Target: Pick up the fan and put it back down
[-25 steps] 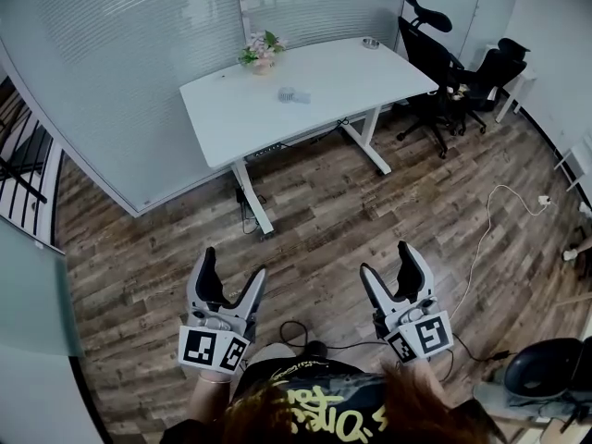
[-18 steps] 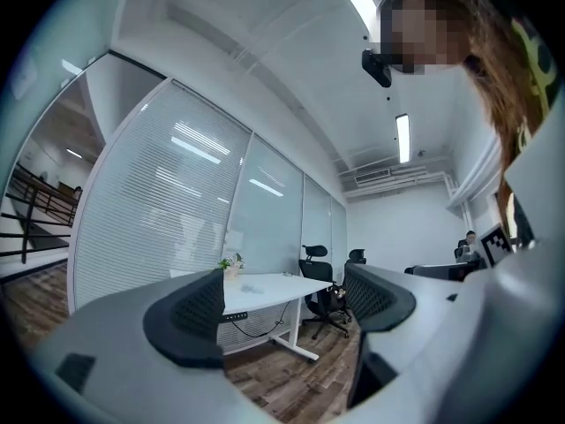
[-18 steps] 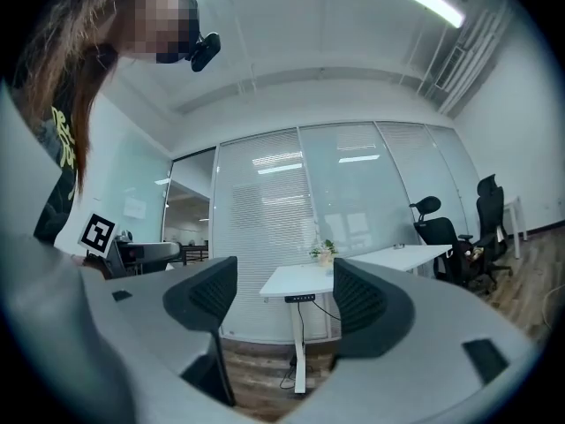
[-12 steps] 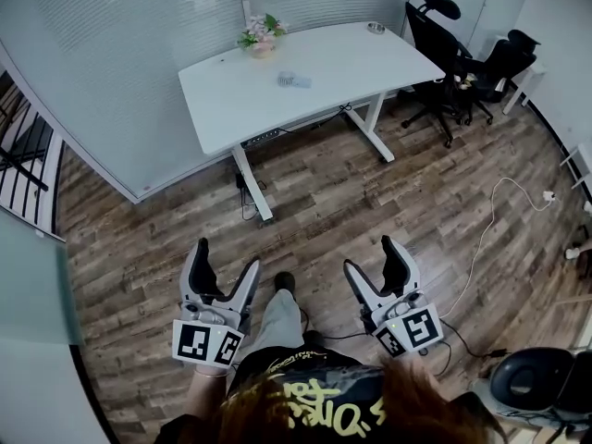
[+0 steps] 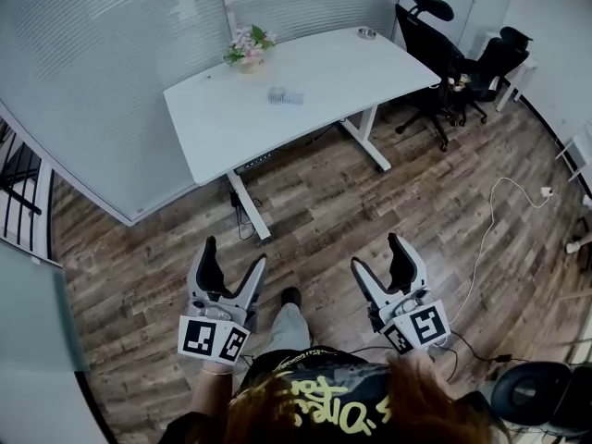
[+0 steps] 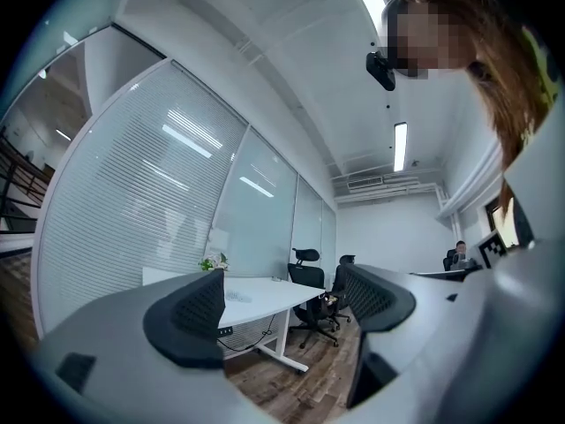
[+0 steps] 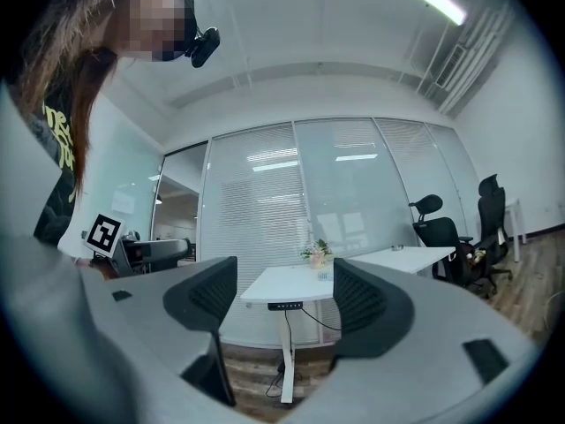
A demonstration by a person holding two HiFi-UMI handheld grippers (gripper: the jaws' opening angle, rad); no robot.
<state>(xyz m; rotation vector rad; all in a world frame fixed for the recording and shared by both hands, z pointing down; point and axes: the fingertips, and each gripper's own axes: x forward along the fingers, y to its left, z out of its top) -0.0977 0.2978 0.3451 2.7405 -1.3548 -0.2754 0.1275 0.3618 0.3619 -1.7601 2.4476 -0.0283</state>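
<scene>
The fan (image 5: 285,95) is a small pale object lying on the white desk (image 5: 324,81), far ahead of me across the wooden floor. It also shows tiny on the desk as the fan (image 7: 324,276) in the right gripper view and the fan (image 6: 237,297) in the left gripper view. My left gripper (image 5: 234,255) and right gripper (image 5: 378,253) are held low near my body, both open and empty, well short of the desk. The left gripper (image 6: 282,303) and right gripper (image 7: 284,303) have nothing between their jaws.
A flower pot (image 5: 246,49) stands at the desk's back edge and a small bowl (image 5: 367,33) at its far right corner. Black office chairs (image 5: 462,58) stand to the right. A white cable (image 5: 490,220) trails over the floor. Glass partitions (image 5: 111,81) lie behind the desk.
The view has drifted, so the desk sits a little further left. A leg and shoe now show between the grippers. Both grippers stay open and empty.
</scene>
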